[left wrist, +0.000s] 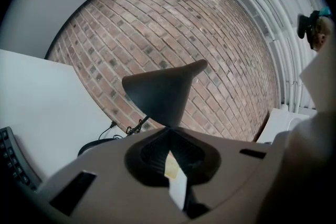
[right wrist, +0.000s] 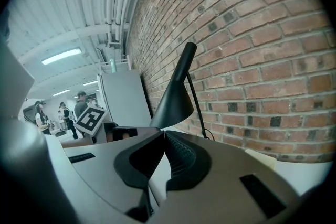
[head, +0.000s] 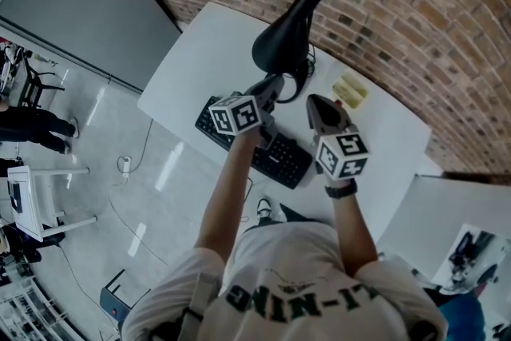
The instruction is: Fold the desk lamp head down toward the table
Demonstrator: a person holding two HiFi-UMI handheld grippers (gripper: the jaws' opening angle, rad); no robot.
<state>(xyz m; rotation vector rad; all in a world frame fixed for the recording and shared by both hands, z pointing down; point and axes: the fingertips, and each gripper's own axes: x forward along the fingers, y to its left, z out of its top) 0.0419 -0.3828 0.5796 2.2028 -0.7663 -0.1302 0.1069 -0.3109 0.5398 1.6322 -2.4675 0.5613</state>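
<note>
While the shirt reads LI-NING, left gripper and right gripper are closed, empty.

Lighting: bright, even, cool. Source: ceiling strip lights (right gripper view only). Glare: pale streaks on floor. Distortion: fisheye, dark corners, both gripper views. Focus: near foreground soft.

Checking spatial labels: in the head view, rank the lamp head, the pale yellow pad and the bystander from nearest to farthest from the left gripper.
1. lamp head, right at the left gripper tips.
2. pale yellow pad, to the right on the table.
3. bystander, far left on the floor.
</note>
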